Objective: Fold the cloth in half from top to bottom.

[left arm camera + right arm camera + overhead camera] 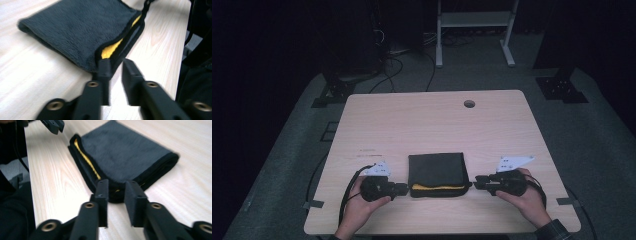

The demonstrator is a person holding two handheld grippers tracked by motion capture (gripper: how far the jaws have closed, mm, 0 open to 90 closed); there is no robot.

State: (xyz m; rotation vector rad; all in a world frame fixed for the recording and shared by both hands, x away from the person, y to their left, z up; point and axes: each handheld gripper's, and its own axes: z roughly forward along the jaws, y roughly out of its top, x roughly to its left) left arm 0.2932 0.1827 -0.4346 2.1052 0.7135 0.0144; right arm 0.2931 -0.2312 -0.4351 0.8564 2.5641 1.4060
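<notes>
cloth (436,169): dark, soft fabric with a short fluffy pile, matt; it looks like fleece or microfibre.
cloth inner layer (110,50): bright yellow fabric, also soft and matt, seen at the folded edge.
cloth edge (86,171): a black stitched border, a bit smoother than the pile.
table (432,117): light wood surface with a fine visible grain, smooth, with a slight sheen.
left gripper (115,67): black jaws of hard plastic, matt, with small brass-coloured metal screws that shine a little.
right gripper (117,187): the same matt black plastic, with the same shiny screws.
grey plate (514,162): flat, pale, matt, on top of the right gripper.
floor (287,150): grey, matt.
</notes>
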